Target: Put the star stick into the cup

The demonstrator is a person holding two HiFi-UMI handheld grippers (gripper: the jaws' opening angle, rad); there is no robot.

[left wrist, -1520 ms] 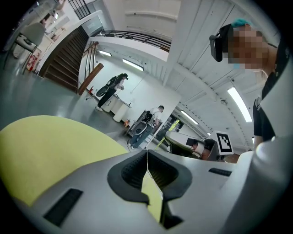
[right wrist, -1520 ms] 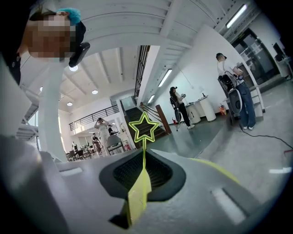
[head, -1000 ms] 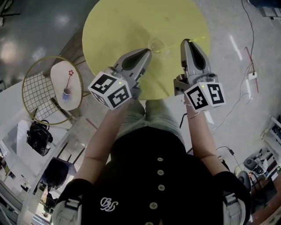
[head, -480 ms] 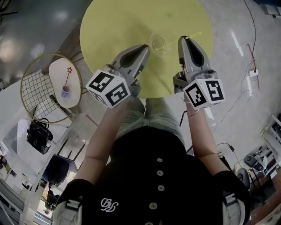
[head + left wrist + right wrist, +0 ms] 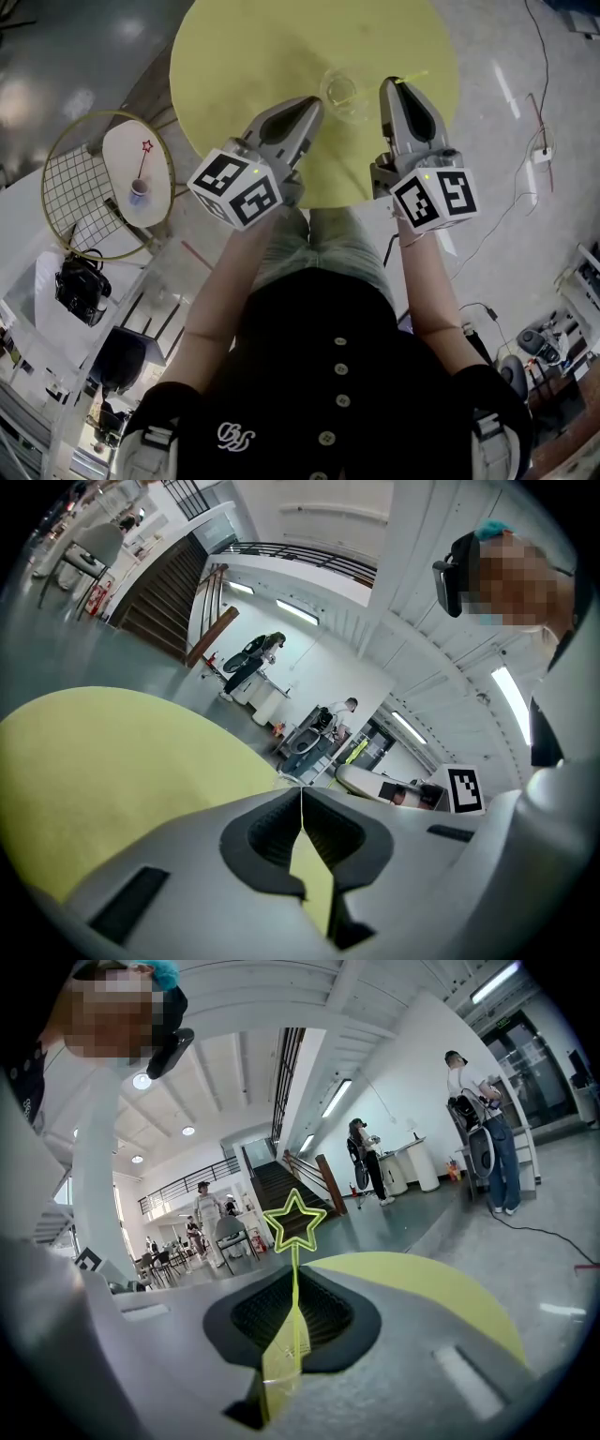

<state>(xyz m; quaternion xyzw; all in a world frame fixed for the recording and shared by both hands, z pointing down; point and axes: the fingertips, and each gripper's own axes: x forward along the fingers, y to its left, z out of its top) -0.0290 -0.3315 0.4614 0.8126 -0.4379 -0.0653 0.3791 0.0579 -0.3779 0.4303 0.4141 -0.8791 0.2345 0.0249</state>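
The clear cup [image 5: 339,93] stands on the round yellow table [image 5: 253,47], between my two grippers. My right gripper [image 5: 394,82] sits just right of the cup, shut on the thin yellow-green star stick [image 5: 413,76]. In the right gripper view the stick [image 5: 295,1288] rises straight from between the pads, and its star outline sticks out past the jaw tips. My left gripper [image 5: 314,100] rests just left of the cup. Its jaws [image 5: 301,791] are shut with nothing between them.
A small white side table [image 5: 122,150] on a round wire-grid stand at the left carries a little cup with a red star stick [image 5: 142,167]. A black bag [image 5: 80,286] lies on the floor below it. Cables [image 5: 525,112] run over the floor at the right. People stand far off in the hall.
The right gripper with the stick has drifted slightly left, closer to the cup. The left gripper keeps its place beside the cup. Both grips are unchanged.
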